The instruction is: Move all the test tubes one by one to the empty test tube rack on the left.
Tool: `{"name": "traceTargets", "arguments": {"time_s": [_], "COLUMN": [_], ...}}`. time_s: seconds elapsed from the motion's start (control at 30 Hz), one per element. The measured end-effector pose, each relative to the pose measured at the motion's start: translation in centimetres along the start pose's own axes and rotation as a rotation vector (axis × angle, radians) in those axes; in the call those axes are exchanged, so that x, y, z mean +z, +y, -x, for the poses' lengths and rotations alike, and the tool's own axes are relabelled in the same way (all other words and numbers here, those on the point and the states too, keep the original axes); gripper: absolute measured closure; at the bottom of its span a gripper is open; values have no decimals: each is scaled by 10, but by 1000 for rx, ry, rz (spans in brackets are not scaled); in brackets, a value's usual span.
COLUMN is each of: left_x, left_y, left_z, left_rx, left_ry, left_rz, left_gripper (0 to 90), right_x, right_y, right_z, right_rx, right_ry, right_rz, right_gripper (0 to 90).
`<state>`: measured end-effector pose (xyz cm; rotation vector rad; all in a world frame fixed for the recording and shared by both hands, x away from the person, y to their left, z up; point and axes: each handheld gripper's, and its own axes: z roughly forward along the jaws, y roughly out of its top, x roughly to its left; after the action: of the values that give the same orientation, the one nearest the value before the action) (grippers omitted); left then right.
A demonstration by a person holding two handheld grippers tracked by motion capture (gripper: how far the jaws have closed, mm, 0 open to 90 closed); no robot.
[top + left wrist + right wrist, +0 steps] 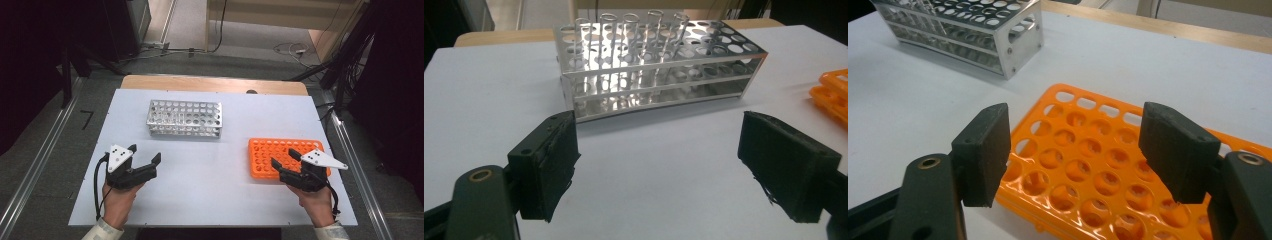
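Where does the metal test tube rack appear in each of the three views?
High view: metal test tube rack at upper centre-left of the white table.
Left gripper view: top centre, beyond the jaws.
Right gripper view: top-left corner.
Shared landmark: orange rack.

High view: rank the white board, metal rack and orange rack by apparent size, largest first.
1. white board
2. metal rack and orange rack: they look alike in footprint, so no ranking between them.

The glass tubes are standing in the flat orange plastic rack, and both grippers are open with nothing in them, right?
Not quite: the clear glass tubes stand in the shiny metal rack, as the left gripper view shows. The flat orange plastic rack has empty holes. Both grippers are open, holding nothing.
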<state>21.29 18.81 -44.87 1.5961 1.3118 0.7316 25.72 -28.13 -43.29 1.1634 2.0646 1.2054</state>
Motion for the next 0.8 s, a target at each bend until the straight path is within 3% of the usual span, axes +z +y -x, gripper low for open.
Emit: {"name": "traceTargets", "arguments": {"time_s": [0.5, 0.8], "left_x": [-14, -20], "left_y": [-14, -21], "left_z": [-28, -43], "left_rx": [-32, -47], "left_ry": [84, 118], "left_rz": [-5, -17], "left_gripper": [153, 145], "right_x": [-19, -34], "right_y": [-19, -34], "right_z": [25, 44], "right_rx": [31, 76], "right_ry": [-65, -120], "right_rz": [-3, -5], "right_gripper": [244, 237]}}
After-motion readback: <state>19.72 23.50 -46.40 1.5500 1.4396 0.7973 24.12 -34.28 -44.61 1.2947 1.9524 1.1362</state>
